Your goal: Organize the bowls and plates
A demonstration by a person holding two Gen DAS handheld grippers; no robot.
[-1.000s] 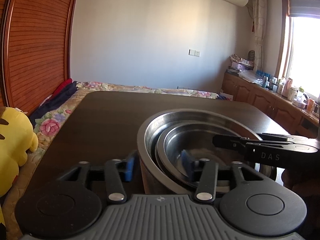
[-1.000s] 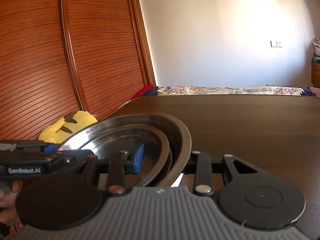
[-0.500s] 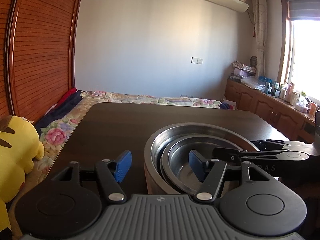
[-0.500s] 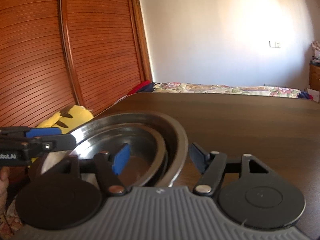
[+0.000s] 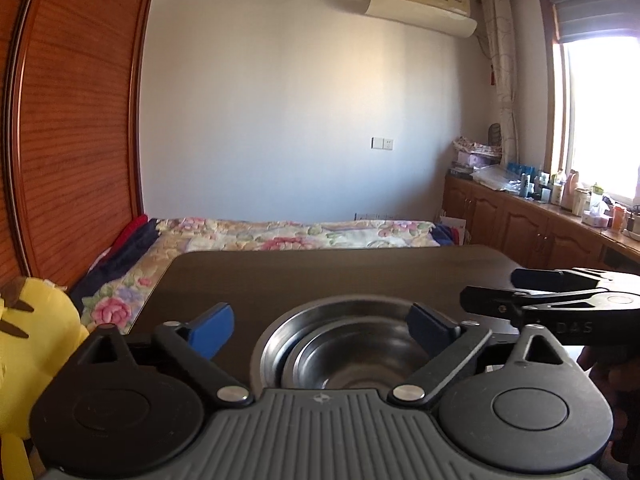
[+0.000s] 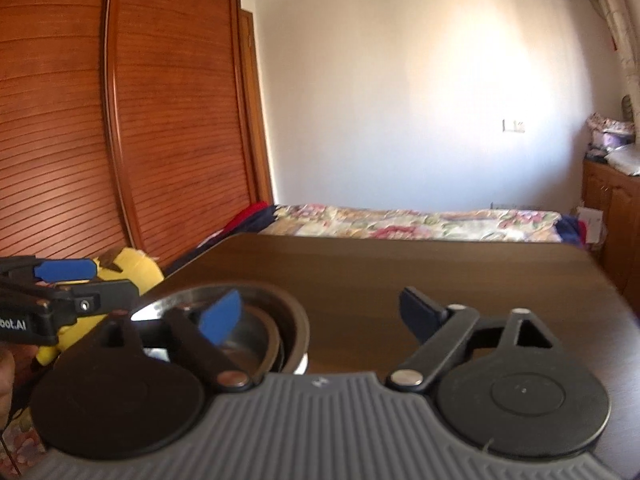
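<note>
stack of metal bowls sitting nested on table | left hand-held gripper and right hand-held gripper both just spreading wide, gripping nothing | stack lying ahead-below left, lower-left of right; left nearer

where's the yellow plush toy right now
The yellow plush toy sits off the dark table's left edge in the left wrist view, beside the floral bedspread.

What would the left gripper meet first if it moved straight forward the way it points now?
Probably the nested steel bowls: they sit right ahead, just below the open left gripper. If it passes above their rim, next comes the bare dark table. Depth is unclear.
</note>
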